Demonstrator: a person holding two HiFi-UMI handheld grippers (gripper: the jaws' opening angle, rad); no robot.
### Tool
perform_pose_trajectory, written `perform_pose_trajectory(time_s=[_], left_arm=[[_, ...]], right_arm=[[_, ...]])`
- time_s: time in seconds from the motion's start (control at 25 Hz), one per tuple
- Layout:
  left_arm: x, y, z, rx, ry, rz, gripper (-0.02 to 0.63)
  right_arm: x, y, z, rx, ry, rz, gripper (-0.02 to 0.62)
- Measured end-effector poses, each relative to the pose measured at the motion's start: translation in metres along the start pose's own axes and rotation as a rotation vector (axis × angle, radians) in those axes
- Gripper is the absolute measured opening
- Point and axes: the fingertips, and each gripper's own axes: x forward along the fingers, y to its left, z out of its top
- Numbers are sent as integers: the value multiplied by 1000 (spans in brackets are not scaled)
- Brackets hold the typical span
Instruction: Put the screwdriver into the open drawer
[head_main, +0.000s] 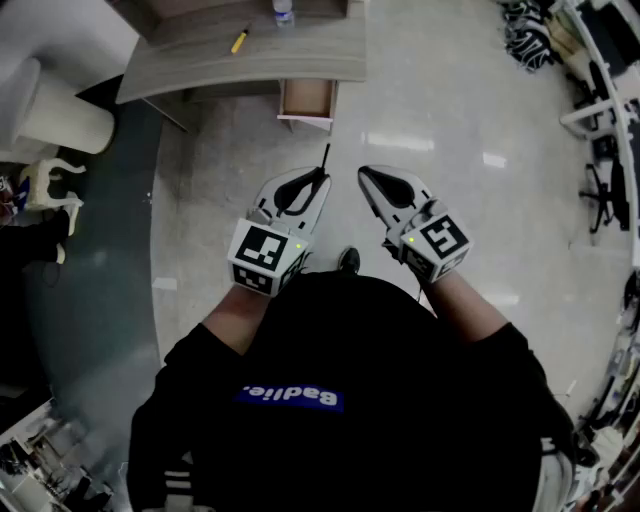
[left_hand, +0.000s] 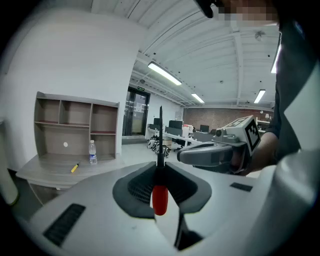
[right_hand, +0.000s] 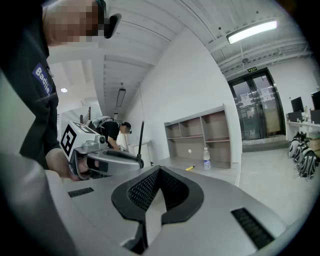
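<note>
Grip: left gripper (left_hand: 160, 167) clamped on red-handled screwdriver with black shaft (left_hand: 160, 199); right gripper (right_hand: 159, 172) jaws pressed together, nothing between

Position: screwdriver well apart from small open wooden drawer (head_main: 307, 100) under curved grey desk (head_main: 250, 62)

Step, by judgement: carry to drawer. Walk in close, hold handle firmly, bring tip over drawer opening, clear front rim, let go only once inside

Long axis runs along jaws; shaft tip points forward toward drawer, handle back toward person

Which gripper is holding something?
The left gripper: its jaws are shut on a red-handled screwdriver whose shaft sticks out in front. The right gripper has its jaws together with nothing between them.
</note>
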Motion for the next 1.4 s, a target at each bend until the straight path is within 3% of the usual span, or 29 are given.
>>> perform_pose_trajectory(time_s=[0.76,1.4], left_arm=[[7,2,3,9,6,26,54],[46,5,2,-5,13,121,54]], right_arm=[[-7,-11,-2,21,-22,5,28],[-23,-55,1,47,-54,53,28]])
